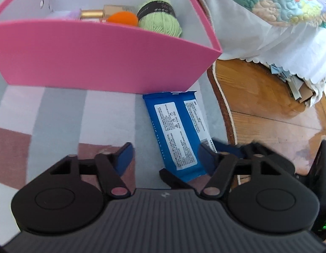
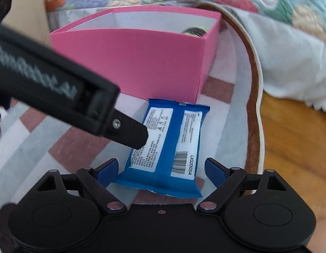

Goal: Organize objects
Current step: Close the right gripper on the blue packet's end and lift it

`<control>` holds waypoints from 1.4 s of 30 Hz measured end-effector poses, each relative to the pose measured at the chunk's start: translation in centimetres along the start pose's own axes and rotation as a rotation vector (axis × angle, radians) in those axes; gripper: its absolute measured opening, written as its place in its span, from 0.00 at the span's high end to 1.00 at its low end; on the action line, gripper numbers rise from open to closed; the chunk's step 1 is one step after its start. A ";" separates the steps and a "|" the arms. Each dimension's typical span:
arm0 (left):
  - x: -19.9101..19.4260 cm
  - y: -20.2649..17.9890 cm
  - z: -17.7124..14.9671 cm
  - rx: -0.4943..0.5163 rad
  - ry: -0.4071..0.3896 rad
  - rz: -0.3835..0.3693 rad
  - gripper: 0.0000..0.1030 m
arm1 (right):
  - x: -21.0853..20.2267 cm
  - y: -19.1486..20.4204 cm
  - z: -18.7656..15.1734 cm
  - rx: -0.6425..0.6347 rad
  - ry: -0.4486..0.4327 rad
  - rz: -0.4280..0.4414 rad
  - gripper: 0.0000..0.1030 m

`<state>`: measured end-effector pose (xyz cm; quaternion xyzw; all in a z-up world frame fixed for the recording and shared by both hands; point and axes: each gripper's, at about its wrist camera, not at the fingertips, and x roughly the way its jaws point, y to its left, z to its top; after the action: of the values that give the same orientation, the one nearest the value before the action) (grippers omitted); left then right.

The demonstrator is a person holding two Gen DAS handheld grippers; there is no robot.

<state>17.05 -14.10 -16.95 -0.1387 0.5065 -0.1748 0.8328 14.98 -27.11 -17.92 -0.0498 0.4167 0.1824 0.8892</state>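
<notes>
Most of the sorting looks done to me. Ahead of my left gripper [image 1: 165,158], the pink box [image 1: 99,59] already has stuff in it: going left to right I count one pale purple thing I can't make out, one gold tube [image 1: 91,14], one tan carton [image 1: 118,9], one orange ball [image 1: 123,20] and one green yarn [image 1: 160,21]. That's five in the box.

What's left, as far as I can see, is one blue wipes pack [image 2: 165,145] lying on the striped rug [image 1: 57,109], right against the foot of the box. My left jaws stand partly apart, the pack's near end between the tips, not pinched yet I think. My right gripper [image 2: 160,168] is wide, straddling the pack's near end, pads just beside it, nothing held. So one item to go, I'd say.
</notes>
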 end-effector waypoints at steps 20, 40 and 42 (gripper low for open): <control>-2.5 4.8 -4.4 -0.219 0.018 0.039 0.72 | -3.2 7.1 -2.1 -0.159 0.074 0.051 0.28; -5.4 4.4 -6.7 -0.233 0.018 -0.070 0.74 | -6.2 9.7 -2.6 -0.201 0.073 0.013 0.46; -6.4 4.4 -7.0 -0.231 0.017 -0.084 0.74 | -7.3 10.2 -2.6 -0.206 0.077 0.021 0.46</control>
<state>8.78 -7.73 -16.75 -0.2531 0.5243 -0.1511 0.7989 5.14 -20.35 -13.42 -0.1434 0.4300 0.2314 0.8608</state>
